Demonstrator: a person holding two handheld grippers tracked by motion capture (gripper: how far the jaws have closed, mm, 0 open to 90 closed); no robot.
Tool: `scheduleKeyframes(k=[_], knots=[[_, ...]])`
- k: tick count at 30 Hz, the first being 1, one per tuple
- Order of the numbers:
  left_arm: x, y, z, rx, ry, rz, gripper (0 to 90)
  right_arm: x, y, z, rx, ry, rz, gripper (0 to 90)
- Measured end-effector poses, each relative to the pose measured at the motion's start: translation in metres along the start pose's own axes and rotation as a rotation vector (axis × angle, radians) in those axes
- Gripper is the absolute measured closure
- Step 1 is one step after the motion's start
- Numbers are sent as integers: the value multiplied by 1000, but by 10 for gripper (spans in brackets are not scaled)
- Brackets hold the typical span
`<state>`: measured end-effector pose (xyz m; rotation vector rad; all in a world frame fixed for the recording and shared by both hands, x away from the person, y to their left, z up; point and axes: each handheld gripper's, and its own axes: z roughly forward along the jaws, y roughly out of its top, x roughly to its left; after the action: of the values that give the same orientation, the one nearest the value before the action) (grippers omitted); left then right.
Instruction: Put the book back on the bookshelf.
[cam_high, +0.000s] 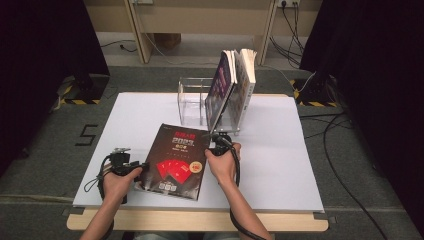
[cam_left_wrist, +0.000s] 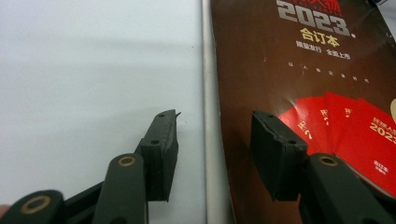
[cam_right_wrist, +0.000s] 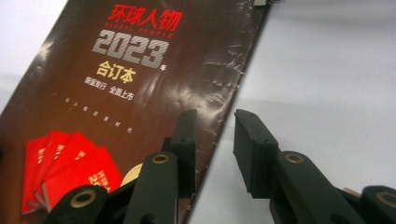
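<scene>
Dark brown glossy magazine flat on white tabletop, edges straddled by open, unclamped left gripper and right gripper; lower cover cut off.

surface: white rectangular tabletop on a wooden base | on it: dark brown glossy magazine lying flat; clear acrylic book rack standing behind

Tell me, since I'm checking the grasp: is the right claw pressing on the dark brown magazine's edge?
Apart. In the right gripper view the right claw straddles the dark brown magazine's edge with open jaws; gaps show at both pads.
</scene>
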<state>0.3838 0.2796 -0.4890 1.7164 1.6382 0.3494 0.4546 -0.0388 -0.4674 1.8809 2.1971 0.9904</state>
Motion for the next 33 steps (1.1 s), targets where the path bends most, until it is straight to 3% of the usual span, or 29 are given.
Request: scheduleKeyframes(k=[23,31,33], knots=[[-4,2,0,44,16,6,673,3,7,16,30,4,49,699],[-6,3,1,56,24,15,702,10,7,17,38,-56,39,727],[-7,3,1,56,25,12,723,12,7,17,33,-71,15,735]])
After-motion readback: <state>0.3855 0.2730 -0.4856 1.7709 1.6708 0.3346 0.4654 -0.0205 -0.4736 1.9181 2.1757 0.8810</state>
